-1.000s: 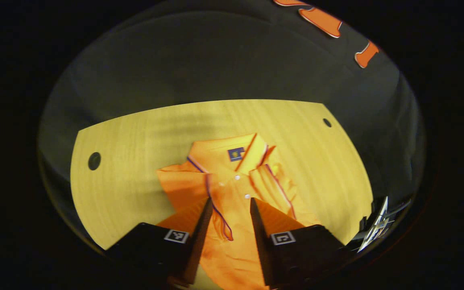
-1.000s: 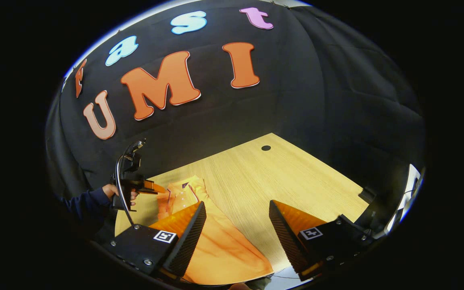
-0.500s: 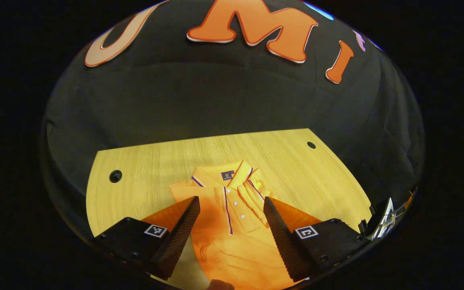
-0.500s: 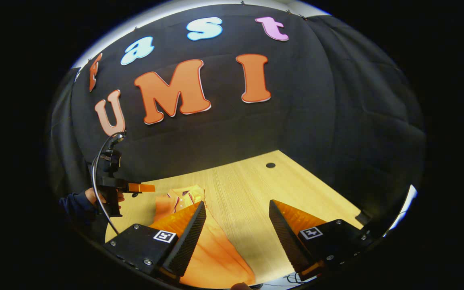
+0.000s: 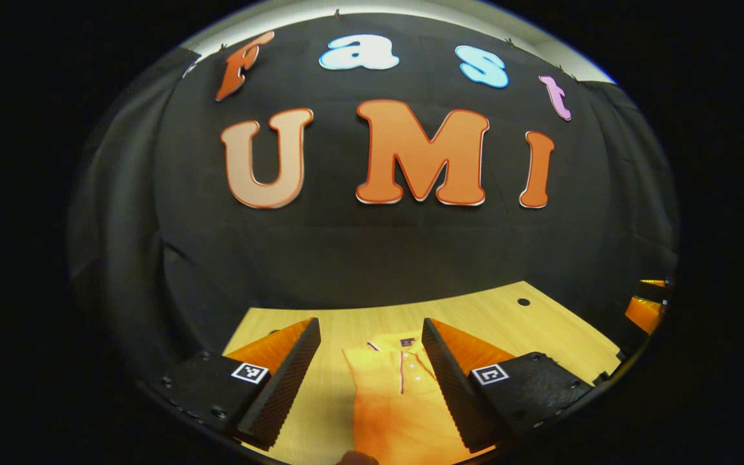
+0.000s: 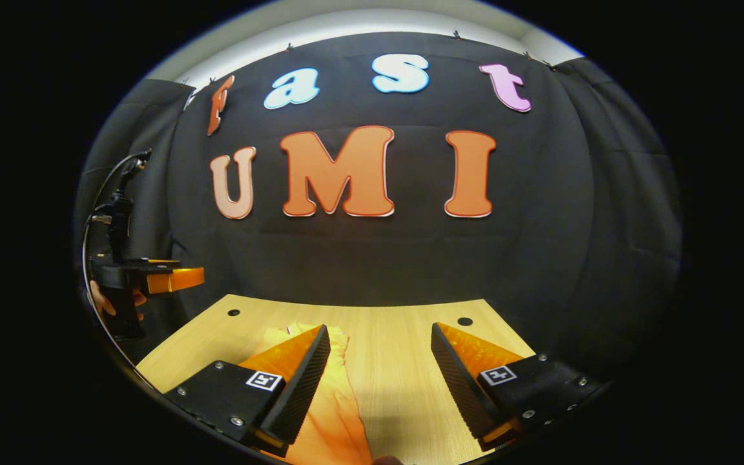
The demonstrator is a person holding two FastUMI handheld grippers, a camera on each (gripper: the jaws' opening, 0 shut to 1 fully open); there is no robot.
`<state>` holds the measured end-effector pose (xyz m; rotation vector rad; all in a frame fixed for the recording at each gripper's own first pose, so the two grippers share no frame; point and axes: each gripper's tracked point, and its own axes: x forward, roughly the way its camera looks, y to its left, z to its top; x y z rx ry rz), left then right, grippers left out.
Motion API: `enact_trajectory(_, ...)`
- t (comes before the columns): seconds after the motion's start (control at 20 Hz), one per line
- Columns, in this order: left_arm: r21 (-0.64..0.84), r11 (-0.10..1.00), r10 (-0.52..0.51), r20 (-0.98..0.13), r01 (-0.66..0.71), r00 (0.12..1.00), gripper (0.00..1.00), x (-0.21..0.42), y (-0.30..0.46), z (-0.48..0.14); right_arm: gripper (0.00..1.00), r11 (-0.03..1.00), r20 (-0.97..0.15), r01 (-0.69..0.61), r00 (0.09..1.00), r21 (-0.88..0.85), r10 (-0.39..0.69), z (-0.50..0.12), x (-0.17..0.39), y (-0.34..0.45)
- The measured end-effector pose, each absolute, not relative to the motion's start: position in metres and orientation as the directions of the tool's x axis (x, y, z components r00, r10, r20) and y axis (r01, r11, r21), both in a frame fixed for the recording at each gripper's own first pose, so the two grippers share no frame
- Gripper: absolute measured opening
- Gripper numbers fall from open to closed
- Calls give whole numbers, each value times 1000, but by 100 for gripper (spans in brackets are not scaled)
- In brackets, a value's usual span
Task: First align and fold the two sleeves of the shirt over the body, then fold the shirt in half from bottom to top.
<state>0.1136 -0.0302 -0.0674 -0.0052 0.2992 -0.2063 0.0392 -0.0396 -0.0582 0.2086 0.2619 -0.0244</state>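
An orange polo shirt (image 5: 398,400) lies flat on the wooden table (image 5: 540,329), collar at the far end, and it looks narrow with its sides folded in. My left gripper (image 5: 371,326) hovers above it, open, with nothing between its fingers. In the right gripper view the shirt (image 6: 330,413) lies at lower left, partly behind one finger. My right gripper (image 6: 380,329) is open and holds nothing. The left gripper (image 6: 178,279) hangs in a hand at the far left, well above the table. The right gripper (image 5: 646,307) peeks in at the right edge of the left gripper view.
The table has small round holes near its back corners (image 6: 234,312) (image 6: 465,321) (image 5: 524,301). The black cloth wall stands close behind the table's far edge. Bare wood (image 6: 398,381) lies right of the shirt.
The left gripper opened wider, then drew up and back from the shirt. Both grippers rose and tilted upward, so the shirt sank low in both views.
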Motion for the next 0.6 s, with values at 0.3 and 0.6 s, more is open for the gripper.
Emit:
enact_trajectory(0.3, 21, 999, -46, 6, 46, 999, 95, 6, 0, 13, 95, 982, -100, -26, 994, 187, 46, -28, 39, -17)
enact_trajectory(0.6, -28, 999, 24, 53, -23, 998, 95, -32, -3, 13, 95, 980, -60, -80, 994, 181, 92, -29, 9, -7)
